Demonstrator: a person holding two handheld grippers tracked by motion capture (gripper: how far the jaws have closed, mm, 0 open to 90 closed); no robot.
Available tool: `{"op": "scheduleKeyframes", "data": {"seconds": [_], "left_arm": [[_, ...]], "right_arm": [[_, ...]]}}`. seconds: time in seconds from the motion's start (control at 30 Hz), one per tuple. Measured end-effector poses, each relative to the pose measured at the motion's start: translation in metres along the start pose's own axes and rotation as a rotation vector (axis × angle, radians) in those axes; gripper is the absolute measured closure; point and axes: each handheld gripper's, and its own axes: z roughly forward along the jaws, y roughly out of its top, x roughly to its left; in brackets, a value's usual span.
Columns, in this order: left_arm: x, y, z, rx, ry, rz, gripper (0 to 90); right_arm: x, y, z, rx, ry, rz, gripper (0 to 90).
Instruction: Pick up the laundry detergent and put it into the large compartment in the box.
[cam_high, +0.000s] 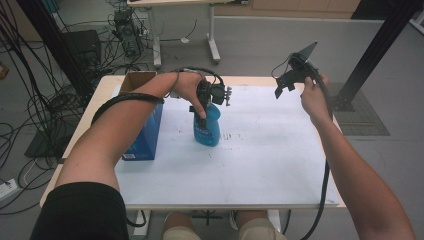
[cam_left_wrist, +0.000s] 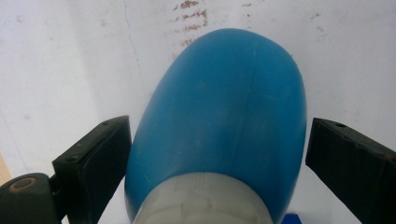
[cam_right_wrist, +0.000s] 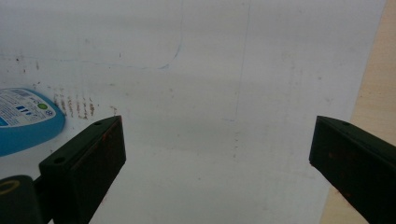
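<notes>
One blue bottle (cam_high: 208, 127) stands upright on the white sheet (cam_high: 260, 155) that covers the table (cam_high: 102, 90), a little left of the sheet's middle and toward its far half; take this bottle as the landmark. One blue box (cam_high: 145, 137) stands just to the bottle's left, at the sheet's left edge, and one open brown cardboard box (cam_high: 136, 80) sits beyond that, farther left and behind the bottle. Two grippers are in your hands. Your left gripper (cam_high: 202, 111) comes down over the bottle from above, your left hand (cam_high: 187, 85) just behind and above the bottle's top; in the left gripper view the jaws stand wide on either side of the bottle (cam_left_wrist: 224, 121), a thin gap showing on the right side and the left pad (cam_left_wrist: 100, 158) very near the blue wall, whether touching you cannot tell, with one pale ribbed collar (cam_left_wrist: 203, 200) at the bottom of that view. Your right gripper (cam_high: 289, 82) hangs in the air well to the bottle's right and farther back, near the sheet's far right corner, in your right hand (cam_high: 315, 100). In the right gripper view its jaws stand wide apart with nothing between them, over the bare sheet (cam_right_wrist: 210, 93), and the bottle's labelled side (cam_right_wrist: 28, 119) shows at the left edge, beside a patch of brown smudges (cam_right_wrist: 77, 107) on the sheet.
</notes>
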Motion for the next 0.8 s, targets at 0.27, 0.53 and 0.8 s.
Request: {"op": "scheduleKeyframes", "data": {"seconds": [0.27, 0.53, 0.8], "left_arm": [[0.0001, -0.001, -0.0016, -0.01, 0.005, -0.003, 7.9], [0.0005, -0.0023, -0.0029, -0.015, 0.01, -0.006, 8.0], [0.0001, -0.003, -0.0037, -0.013, 0.011, -0.007, 8.1]], "right_arm": [[0.0001, 0.0, 0.0005, -0.001, 0.001, -0.003, 3.7], [-0.0001, 0.0001, 0.0007, -0.001, 0.001, -0.003, 3.7], [0.001, 0.0009, 0.0018, 0.001, 0.003, -0.004, 3.7]]}}
